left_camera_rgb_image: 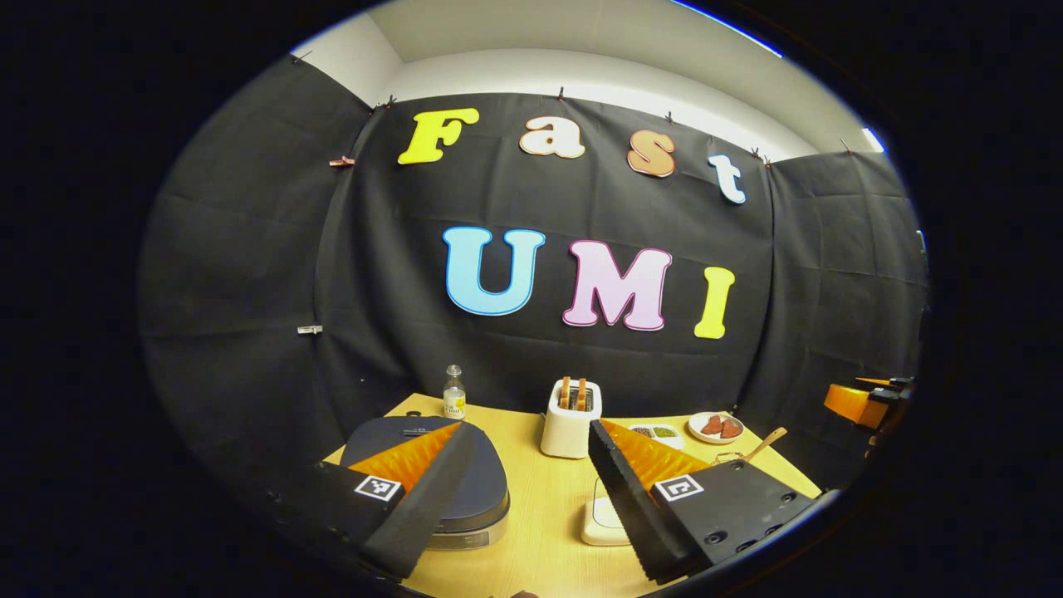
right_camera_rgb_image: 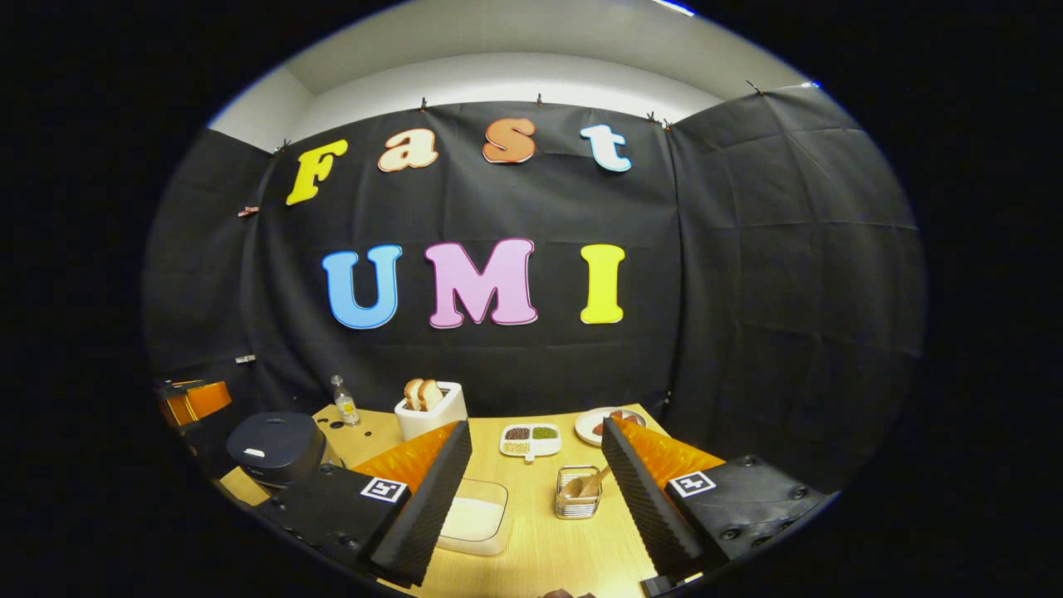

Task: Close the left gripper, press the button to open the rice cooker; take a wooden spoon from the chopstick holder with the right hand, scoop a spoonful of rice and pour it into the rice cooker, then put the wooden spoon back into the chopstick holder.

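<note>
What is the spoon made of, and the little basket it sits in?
The spoon looks like wood: pale tan and matte. The basket around it looks like shiny metal wire, since light glints off thin bars with gaps between them.

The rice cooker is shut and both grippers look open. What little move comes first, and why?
Probably close the left gripper first. Its jaws stand wide apart above the dark round rice cooker, whose lid is down, and shut jaws can press the button. The wooden spoon waits in the wire chopstick holder.
</note>
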A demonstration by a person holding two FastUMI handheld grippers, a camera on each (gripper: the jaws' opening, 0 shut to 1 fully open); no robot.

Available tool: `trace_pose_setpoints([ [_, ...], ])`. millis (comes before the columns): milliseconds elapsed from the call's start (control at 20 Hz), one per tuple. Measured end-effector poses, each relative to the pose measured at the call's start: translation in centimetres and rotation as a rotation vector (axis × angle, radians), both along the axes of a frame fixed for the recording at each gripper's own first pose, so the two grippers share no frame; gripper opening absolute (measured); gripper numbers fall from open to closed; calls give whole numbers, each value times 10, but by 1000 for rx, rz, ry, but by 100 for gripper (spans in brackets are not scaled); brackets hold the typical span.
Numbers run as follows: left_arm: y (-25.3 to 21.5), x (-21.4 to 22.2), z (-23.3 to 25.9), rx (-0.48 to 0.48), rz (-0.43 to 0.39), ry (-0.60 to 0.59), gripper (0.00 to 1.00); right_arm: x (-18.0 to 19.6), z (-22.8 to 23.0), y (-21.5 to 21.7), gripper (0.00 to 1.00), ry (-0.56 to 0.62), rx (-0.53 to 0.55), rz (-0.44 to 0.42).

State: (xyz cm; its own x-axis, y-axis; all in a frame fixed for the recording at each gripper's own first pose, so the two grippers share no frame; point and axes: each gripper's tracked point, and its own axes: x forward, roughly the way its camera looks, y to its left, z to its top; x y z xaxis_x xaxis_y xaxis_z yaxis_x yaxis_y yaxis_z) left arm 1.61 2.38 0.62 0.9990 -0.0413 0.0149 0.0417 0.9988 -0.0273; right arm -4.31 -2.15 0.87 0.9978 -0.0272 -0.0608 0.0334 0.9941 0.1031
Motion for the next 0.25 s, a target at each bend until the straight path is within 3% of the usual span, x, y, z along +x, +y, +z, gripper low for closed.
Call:
trace_pose_setpoints([
  [250,-3,-14,9,13,56,-5,95,-7,5,-7,98,-22,61,52],
])
